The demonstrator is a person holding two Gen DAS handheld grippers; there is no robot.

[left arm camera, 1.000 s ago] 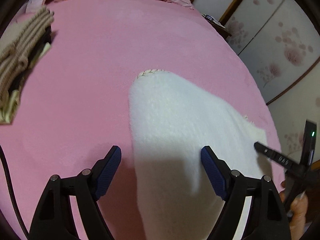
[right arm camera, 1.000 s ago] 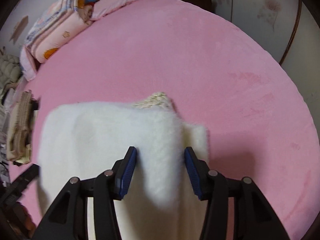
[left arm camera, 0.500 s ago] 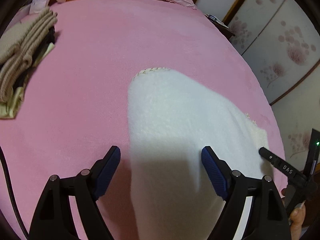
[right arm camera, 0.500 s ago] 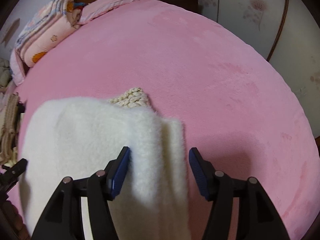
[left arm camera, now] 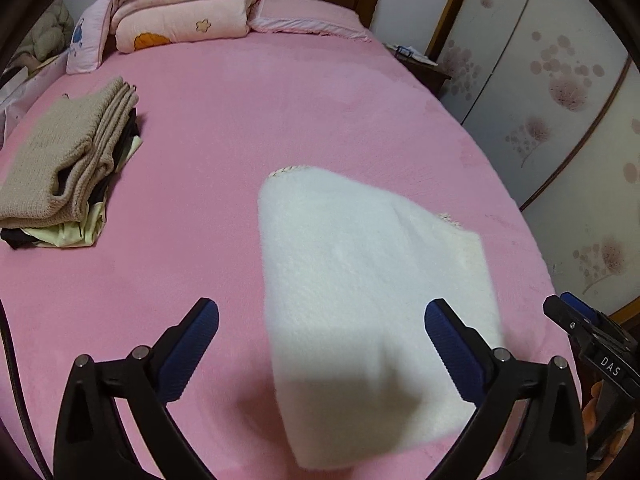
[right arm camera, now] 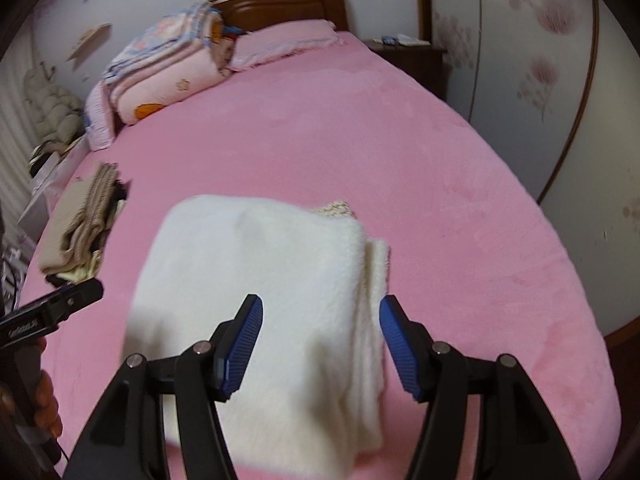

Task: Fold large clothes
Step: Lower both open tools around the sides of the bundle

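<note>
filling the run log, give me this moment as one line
left gripper open | right gripper open | white fleece garment folded on pink bed, unheld

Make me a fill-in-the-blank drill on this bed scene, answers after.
1. The folded white garment lies on a ____ bedsheet.
2. The left tongs and right tongs are both ____.
3. The top item of the clothes pile is ____ knit.

Answers: pink; open; beige

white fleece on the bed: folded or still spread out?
Folded. The white fleece lies as a compact block on the pink bed, with stacked layer edges visible along its right side. Both tongs are open, off it.
</note>
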